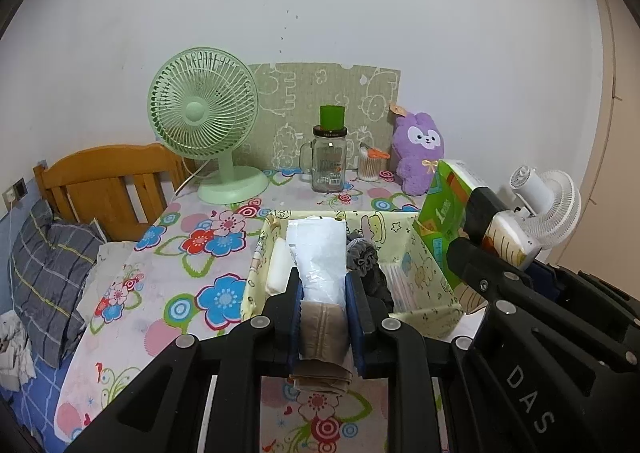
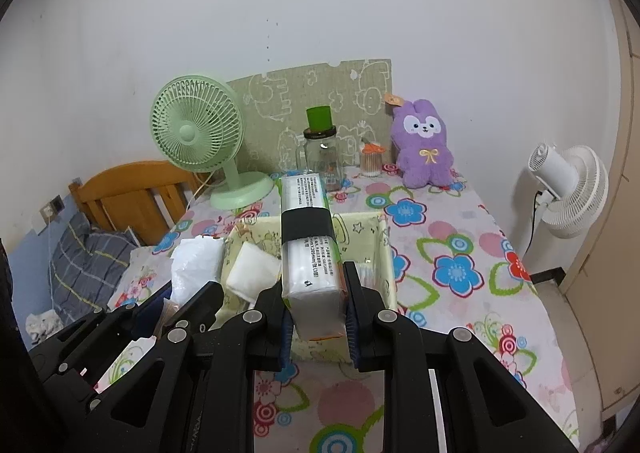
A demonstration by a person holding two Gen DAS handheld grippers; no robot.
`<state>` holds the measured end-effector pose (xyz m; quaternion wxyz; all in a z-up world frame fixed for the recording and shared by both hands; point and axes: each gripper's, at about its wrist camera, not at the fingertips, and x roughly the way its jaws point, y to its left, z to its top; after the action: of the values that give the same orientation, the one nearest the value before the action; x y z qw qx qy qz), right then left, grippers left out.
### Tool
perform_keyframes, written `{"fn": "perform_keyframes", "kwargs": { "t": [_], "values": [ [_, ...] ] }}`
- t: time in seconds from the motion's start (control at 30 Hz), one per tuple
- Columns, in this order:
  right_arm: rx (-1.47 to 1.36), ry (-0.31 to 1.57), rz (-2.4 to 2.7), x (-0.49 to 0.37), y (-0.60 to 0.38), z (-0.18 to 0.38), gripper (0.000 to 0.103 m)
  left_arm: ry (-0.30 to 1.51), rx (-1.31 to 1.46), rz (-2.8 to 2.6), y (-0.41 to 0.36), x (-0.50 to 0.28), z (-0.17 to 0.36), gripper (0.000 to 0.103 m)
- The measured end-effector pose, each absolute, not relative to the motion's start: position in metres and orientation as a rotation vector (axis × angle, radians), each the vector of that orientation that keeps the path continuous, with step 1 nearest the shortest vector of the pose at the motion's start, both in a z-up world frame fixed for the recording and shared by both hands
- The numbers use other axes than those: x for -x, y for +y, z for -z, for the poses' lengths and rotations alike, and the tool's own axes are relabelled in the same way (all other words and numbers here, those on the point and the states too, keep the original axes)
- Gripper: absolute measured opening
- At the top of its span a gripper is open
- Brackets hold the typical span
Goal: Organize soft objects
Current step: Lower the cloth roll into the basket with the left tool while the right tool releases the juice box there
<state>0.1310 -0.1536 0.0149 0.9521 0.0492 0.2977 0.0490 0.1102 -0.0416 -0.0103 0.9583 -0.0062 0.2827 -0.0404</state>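
My left gripper is shut on a white plastic packet with beige fabric at its near end, held over the near side of a pale yellow fabric box. Inside the box lie a white folded cloth and a grey scrunchie. My right gripper is shut on a green and white tissue pack with a black band round it, also above the box. In the right wrist view the left gripper and its packet show at the lower left. The left wrist view has the right gripper with the tissue pack at right.
A purple plush toy, a glass jar with a green lid, a cotton swab holder and a green desk fan stand along the back of the floral table. A white fan is off to the right, a wooden bed to the left.
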Motion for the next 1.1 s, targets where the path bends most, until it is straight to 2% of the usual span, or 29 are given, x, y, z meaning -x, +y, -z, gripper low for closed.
{"fn": "perform_keyframes", "kwargs": {
  "t": [0.7, 0.9, 1.1],
  "values": [
    [-0.111, 0.613, -0.125, -0.194, -0.166, 0.006, 0.025, 0.612, -0.006, 0.077, -0.056, -0.17, 0.028, 0.019],
    [-0.12, 0.64, -0.133, -0.207, -0.167, 0.02, 0.025, 0.654, 0.008, 0.077, -0.056, -0.183, 0.043, 0.025],
    [-0.114, 0.664, -0.147, -0.212, -0.164, 0.033, 0.025, 0.68, -0.007, 0.051, -0.055, -0.187, 0.054, 0.034]
  ]
}}
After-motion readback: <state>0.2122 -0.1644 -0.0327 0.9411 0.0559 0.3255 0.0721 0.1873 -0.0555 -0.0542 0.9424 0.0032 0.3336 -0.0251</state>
